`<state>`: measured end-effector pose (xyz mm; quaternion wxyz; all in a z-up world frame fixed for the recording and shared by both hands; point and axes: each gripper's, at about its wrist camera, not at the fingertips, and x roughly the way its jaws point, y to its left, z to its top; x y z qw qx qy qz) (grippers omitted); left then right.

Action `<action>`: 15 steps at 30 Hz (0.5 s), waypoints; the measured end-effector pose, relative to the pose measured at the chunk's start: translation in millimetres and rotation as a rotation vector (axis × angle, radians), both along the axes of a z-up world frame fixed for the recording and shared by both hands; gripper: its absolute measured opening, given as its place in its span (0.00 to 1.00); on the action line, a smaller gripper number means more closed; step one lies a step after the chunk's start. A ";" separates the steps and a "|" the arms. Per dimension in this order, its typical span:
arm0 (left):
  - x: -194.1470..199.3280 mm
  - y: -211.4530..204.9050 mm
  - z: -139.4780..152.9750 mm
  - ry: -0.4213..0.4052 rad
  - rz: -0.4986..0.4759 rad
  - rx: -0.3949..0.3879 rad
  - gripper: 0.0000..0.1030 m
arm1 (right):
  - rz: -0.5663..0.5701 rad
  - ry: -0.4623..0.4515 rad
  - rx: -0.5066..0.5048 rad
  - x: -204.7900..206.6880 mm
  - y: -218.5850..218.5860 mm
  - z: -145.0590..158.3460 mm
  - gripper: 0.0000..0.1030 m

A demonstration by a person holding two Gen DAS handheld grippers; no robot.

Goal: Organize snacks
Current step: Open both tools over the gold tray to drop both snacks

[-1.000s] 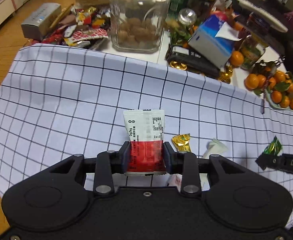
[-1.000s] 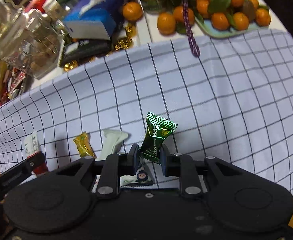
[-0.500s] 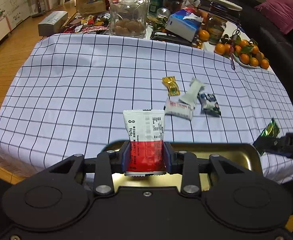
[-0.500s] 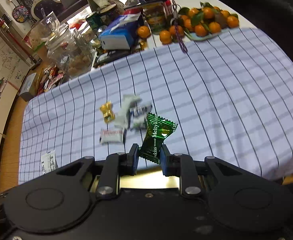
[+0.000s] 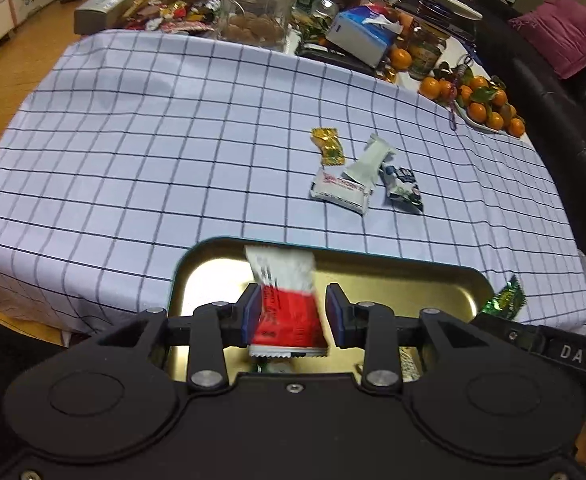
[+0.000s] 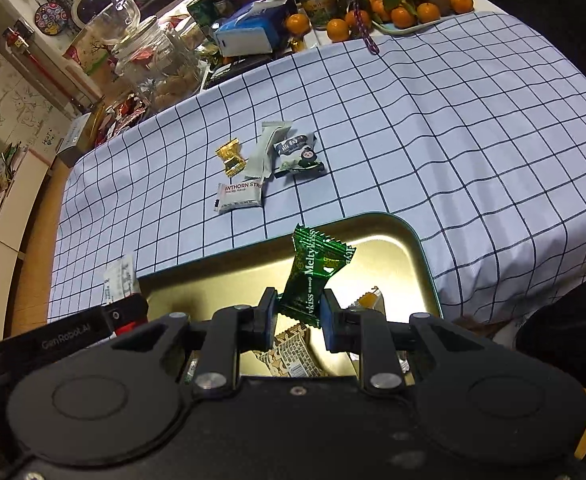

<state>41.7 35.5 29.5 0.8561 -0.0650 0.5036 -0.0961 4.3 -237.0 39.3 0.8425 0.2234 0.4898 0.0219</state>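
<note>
A gold metal tray (image 5: 433, 280) sits at the near edge of the checked cloth. Over it, my left gripper (image 5: 293, 312) has its jaws opening; the red and white packet (image 5: 283, 300) between them is blurred, with a gap at the right pad. My right gripper (image 6: 296, 316) is shut on a green Meltykiss candy (image 6: 313, 276), held upright above the tray (image 6: 393, 248). On the cloth beyond lie a gold candy (image 5: 327, 145), a white hawthorn packet (image 5: 343, 192), a pale stick packet (image 5: 367, 160) and a dark panda packet (image 5: 403, 190).
Wrapped snacks (image 6: 289, 354) lie in the tray under my right gripper. Along the far side of the table stand a glass jar (image 5: 257, 4), a blue tissue box (image 5: 363, 36) and a plate of oranges (image 5: 485, 104). Wooden floor shows to the left.
Both grippers drew back from the middle of the cloth to above the tray. The left jaws have widened and the red and white packet has tilted and blurred between them.
</note>
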 end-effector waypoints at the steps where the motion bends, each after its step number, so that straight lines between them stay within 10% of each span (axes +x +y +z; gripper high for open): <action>1: 0.1 -0.7 -0.9 0.005 -0.005 -0.004 0.43 | -0.002 0.003 0.007 0.9 -0.6 -0.3 0.23; 15: -1.2 -8.5 -6.4 -0.014 0.014 0.100 0.43 | 0.058 0.007 0.022 3.2 6.3 1.7 0.32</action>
